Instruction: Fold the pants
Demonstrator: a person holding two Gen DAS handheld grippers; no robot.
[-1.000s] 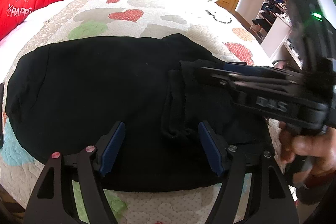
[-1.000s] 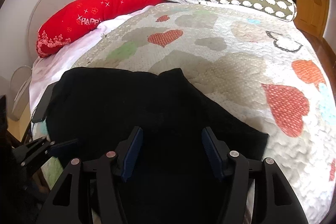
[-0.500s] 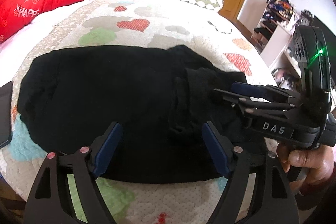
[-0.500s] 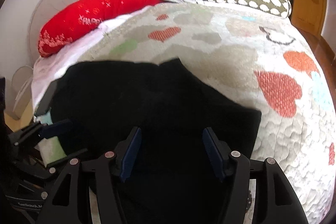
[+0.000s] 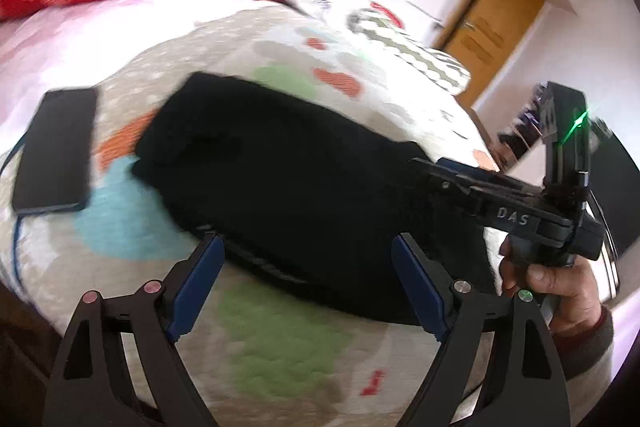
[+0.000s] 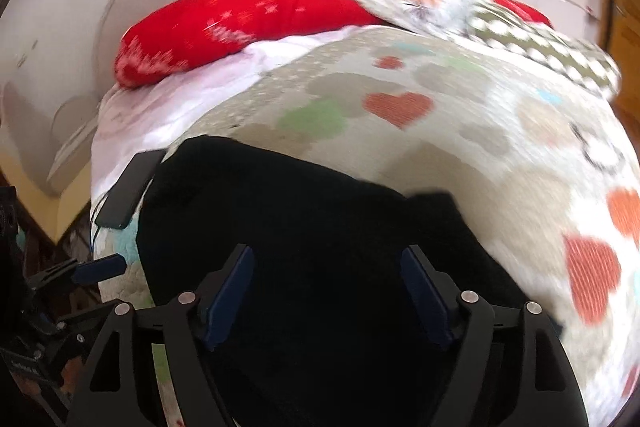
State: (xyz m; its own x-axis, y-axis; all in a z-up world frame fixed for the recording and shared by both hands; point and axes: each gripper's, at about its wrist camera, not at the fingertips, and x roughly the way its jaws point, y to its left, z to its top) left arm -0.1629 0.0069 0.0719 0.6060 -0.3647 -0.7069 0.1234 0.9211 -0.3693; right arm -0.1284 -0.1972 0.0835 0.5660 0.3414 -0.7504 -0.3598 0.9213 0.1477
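Hovering over the folded black pants [image 5: 304, 183], your left gripper [image 5: 308, 267] and right gripper [image 6: 326, 285] have just been opening, nothing between their jaws.

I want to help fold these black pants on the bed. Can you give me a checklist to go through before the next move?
1. Left tongs open, nothing between them: ok.
2. Right tongs open, holding nothing: ok.
3. Black pants lie on the quilt: ok.
4. Pants smooth, no bumps: cannot tell, picture is blurred.
5. Phone off the pants: ok, it lies beside them.
6. Fold finished neatly: cannot tell.
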